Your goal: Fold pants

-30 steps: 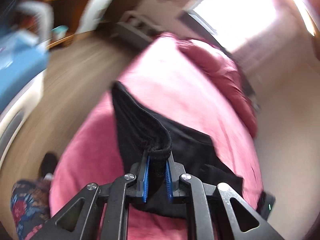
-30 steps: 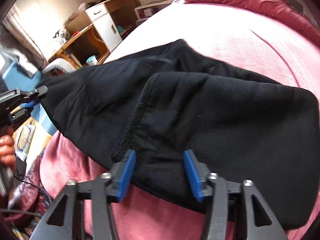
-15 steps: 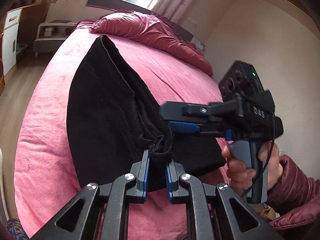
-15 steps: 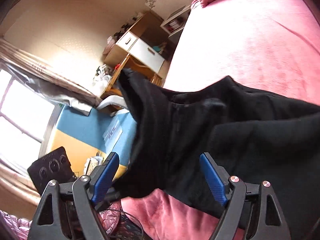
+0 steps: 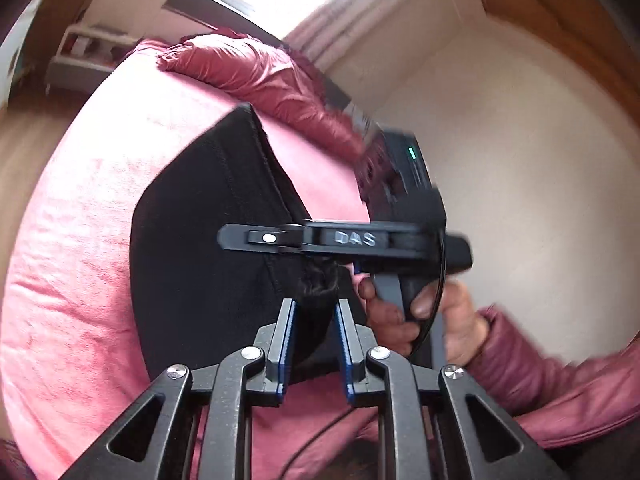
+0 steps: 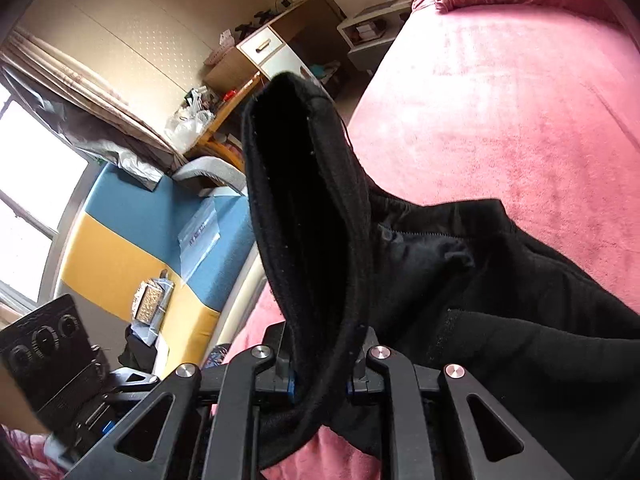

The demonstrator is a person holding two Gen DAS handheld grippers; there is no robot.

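Observation:
Black pants [image 5: 208, 240] lie partly on the pink bed [image 5: 80, 280], with one bunched edge lifted. My left gripper [image 5: 315, 304] has that bunch between its blue pads; its jaws are opening, and the cloth still fills the gap and touches both pads. Side-on just above it, my right gripper [image 5: 240, 238] clamps the same edge, held by a person's hand [image 5: 400, 320]. In the right wrist view the right gripper [image 6: 322, 360] is closing on a tall fold of the pants [image 6: 304, 200], which hides its pads. The rest of the pants [image 6: 520, 340] drapes to the right.
A crumpled red duvet [image 5: 260, 68] lies at the bed's head, with a wall [image 5: 520, 160] to the right. Left of the bed [image 6: 500, 100] are a blue and yellow pad [image 6: 132, 232], a cluttered desk with drawers [image 6: 264, 46] and a low shelf [image 6: 372, 32].
The right gripper went from wide open around the cloth to closed on the pants' edge beside the left gripper. Both grippers rose and turned. The left jaws have widened a little.

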